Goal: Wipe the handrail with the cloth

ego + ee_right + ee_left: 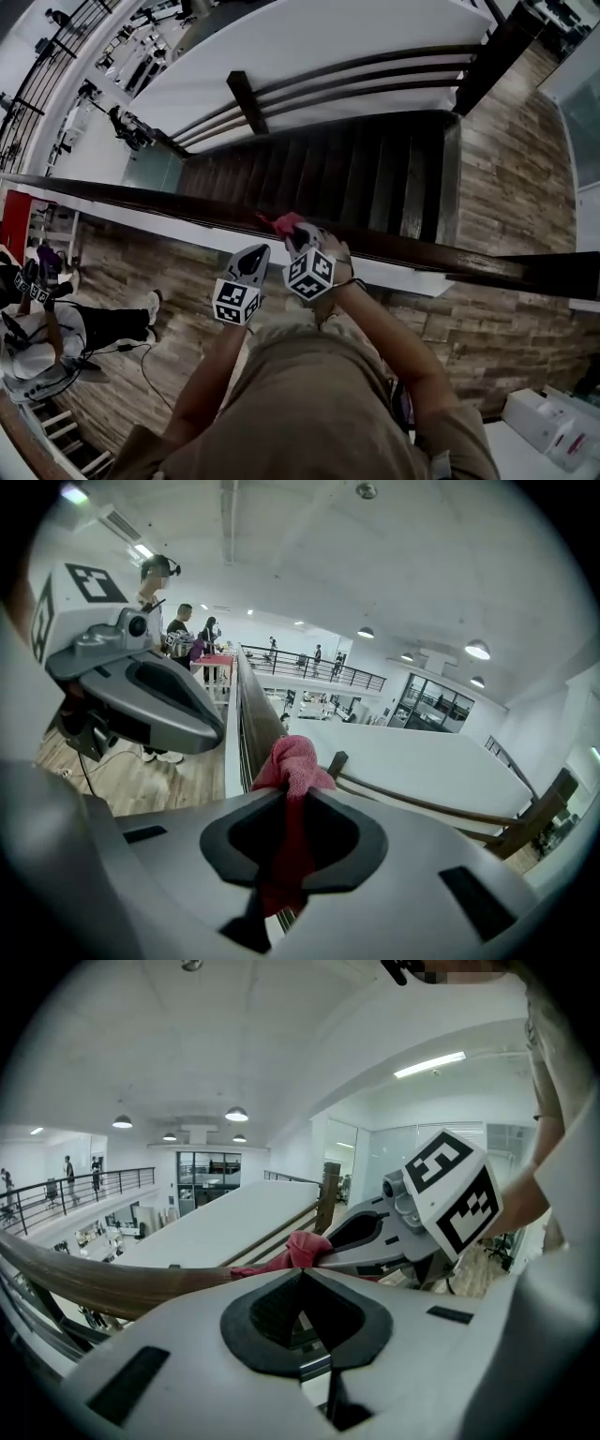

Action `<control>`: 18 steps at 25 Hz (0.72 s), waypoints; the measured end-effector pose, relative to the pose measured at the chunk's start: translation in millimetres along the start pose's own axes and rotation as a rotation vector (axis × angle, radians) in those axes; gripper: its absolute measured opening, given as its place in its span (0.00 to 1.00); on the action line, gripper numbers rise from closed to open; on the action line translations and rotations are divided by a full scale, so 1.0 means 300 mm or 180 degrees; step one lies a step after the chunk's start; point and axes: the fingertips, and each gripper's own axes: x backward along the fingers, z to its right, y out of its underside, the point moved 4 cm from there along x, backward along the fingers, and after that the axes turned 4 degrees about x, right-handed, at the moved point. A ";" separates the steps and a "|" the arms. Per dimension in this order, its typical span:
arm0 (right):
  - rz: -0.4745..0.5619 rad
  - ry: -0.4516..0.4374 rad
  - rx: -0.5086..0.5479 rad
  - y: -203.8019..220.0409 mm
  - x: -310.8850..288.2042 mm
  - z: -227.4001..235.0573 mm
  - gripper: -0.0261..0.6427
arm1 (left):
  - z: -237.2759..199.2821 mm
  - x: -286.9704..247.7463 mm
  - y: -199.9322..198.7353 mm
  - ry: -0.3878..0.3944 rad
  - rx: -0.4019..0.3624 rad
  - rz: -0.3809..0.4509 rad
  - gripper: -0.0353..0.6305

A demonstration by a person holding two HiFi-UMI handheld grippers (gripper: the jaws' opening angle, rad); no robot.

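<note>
Right gripper view: your right tongs [286,797] are clenching the red cloth [292,757]. 1 fold is running down between the 2 jaws, and a bunched knob is standing above the tips, seemingly resting on top of the handrail [255,722].

Left gripper view: your left tongs [302,1273] are sitting with jaws together and nothing between them, just beside the rail and near the right tongs.

Materials:
- Cloth: nubby, terry-like weave, crumpling into soft folds with no shape of its own.
- Handrail: dark wood, long and straight, with a rounded, smooth top that is catching some sheen.
- Staircase [375,173] beyond the rail: dark treads.

Handling, as a judgement:
- The cloth is looking light and limp, so it should drape and conform to the rounded rail under gentle pressure.
- Drag along the wood is likely to be tugging it back through the jaws.
- Gripping deep in a thick fold, as you are doing now, is looking sounder than pinching an edge.
- The rail is looking rigid and fixed, so it should be taking a firm press without giving.
</note>
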 end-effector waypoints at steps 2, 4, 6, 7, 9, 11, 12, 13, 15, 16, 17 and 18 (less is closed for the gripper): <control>-0.0047 0.0029 -0.0029 0.005 0.015 -0.014 0.13 | 0.007 0.017 -0.001 0.0041 0.0015 0.0012 0.08; -0.0045 0.0084 -0.0062 0.003 0.028 -0.014 0.13 | 0.011 0.020 0.007 0.0085 0.0026 0.0024 0.08; -0.0013 0.0190 0.0029 0.003 0.032 -0.001 0.13 | 0.012 -0.004 0.017 0.0111 0.0022 0.0022 0.08; -0.0002 0.0237 0.0105 0.010 0.034 0.000 0.13 | 0.017 -0.018 0.026 0.0127 0.0018 0.0005 0.08; 0.0019 0.0288 0.0276 0.042 0.047 -0.009 0.13 | 0.046 -0.040 0.050 0.0152 0.0017 -0.0042 0.08; 0.0061 0.0310 0.0439 0.086 0.077 -0.011 0.13 | 0.097 -0.059 0.050 0.0143 0.0007 -0.0053 0.08; 0.0092 0.0313 0.0499 0.110 0.098 -0.008 0.13 | 0.131 -0.068 0.041 0.0131 -0.0021 -0.0048 0.08; 0.0127 0.0313 0.0541 0.136 0.124 -0.002 0.13 | 0.169 -0.076 0.030 0.0115 -0.0063 -0.0044 0.08; 0.0182 0.0315 0.0586 0.196 0.186 0.023 0.13 | 0.253 -0.096 0.012 0.0070 -0.0122 -0.0052 0.08; 0.0196 0.0311 0.0591 0.231 0.223 0.043 0.13 | 0.300 -0.108 0.006 0.0039 -0.0116 -0.0063 0.08; 0.0204 0.0298 0.0578 0.270 0.262 0.065 0.13 | 0.351 -0.120 0.002 0.0008 -0.0097 -0.0074 0.08; 0.0213 0.0278 0.0547 0.311 0.303 0.090 0.13 | 0.406 -0.134 0.000 -0.0018 -0.0079 -0.0084 0.08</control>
